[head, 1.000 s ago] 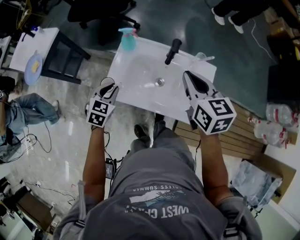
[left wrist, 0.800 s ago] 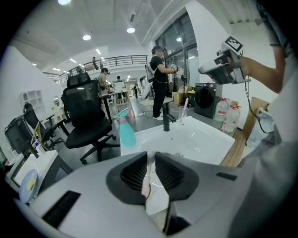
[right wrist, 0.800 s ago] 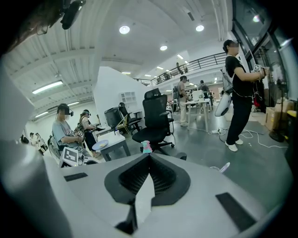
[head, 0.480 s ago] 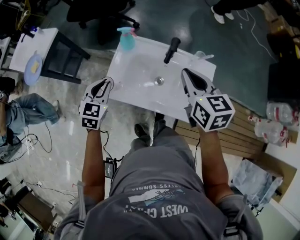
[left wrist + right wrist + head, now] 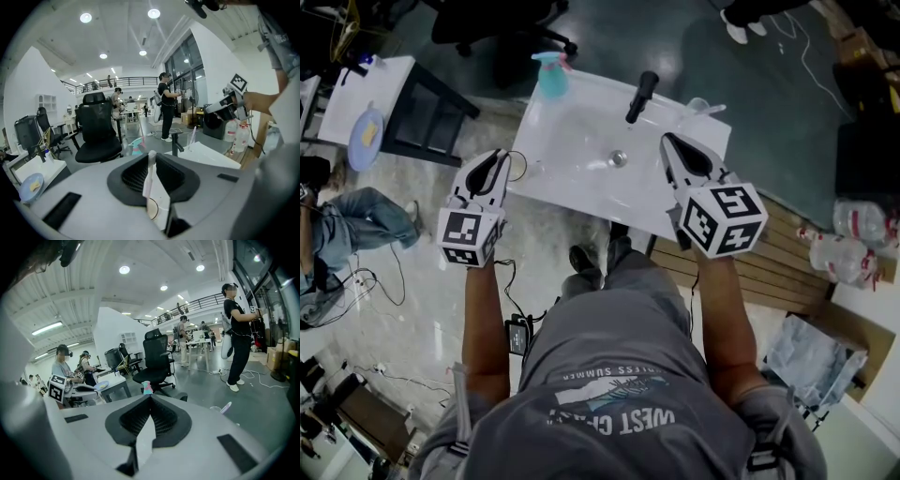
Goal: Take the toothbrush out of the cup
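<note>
The toothbrush [image 5: 715,110] stands slanted in a clear cup [image 5: 697,109] at the far right corner of the white worktop [image 5: 562,141], roughly the 1 o'clock corner in the head view. Its handle leans out over the cup's rim toward 3 o'clock. Neither pair of jaws touches it.

The right gripper [image 5: 667,141] is the nearer one. The cup sits at about 1 o'clock from its tips, near but apart. In the right gripper view the toothbrush [image 5: 226,407] shows at 3 o'clock of the jaws, which are clenched together with nothing between them.

The left gripper [image 5: 499,157] hangs off the worktop's left edge, well apart from the cup, which lies between 2 and 3 o'clock from its tips. In the left gripper view the toothbrush [image 5: 192,135] stands at 2 o'clock of the jaws. These jaws have just been closing in and now stand a narrow slit apart. Only a pale sliver shows in the gap, and I cannot tell whether it is a thing or the white worktop beyond.

A black faucet [image 5: 641,97] stands at 9 o'clock of the cup, and a teal spray bottle [image 5: 550,77] sits at the worktop's 11 o'clock corner.
</note>
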A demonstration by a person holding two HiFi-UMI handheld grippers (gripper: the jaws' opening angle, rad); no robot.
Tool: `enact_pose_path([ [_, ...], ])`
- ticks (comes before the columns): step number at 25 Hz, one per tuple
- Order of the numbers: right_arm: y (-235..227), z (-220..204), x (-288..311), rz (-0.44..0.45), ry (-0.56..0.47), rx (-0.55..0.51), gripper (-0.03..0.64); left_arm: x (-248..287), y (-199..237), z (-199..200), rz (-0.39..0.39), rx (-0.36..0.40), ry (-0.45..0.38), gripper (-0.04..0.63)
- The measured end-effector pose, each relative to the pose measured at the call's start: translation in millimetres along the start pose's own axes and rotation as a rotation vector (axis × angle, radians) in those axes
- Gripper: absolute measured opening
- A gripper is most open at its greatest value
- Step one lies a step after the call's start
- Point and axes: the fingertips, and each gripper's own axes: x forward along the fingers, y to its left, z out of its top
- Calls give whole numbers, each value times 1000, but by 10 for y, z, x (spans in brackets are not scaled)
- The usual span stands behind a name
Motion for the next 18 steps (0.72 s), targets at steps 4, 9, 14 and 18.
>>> enact_pose_path([
  [4, -9, -24, -18, -4, 1, 2, 12, -56, -10, 160, 1, 1, -38, 49],
  [9, -34, -51, -50, -9, 3, 9, 12, -38, -88, 213, -48, -59, -61, 49],
  [14, -69, -65, -52, -15, 5, 12, 12, 39, -207, 180, -102, -96, -57, 52],
  [18, -104, -90, -54, -18, 9, 16, 12, 111, -307, 153, -133, -98, -46, 52],
])
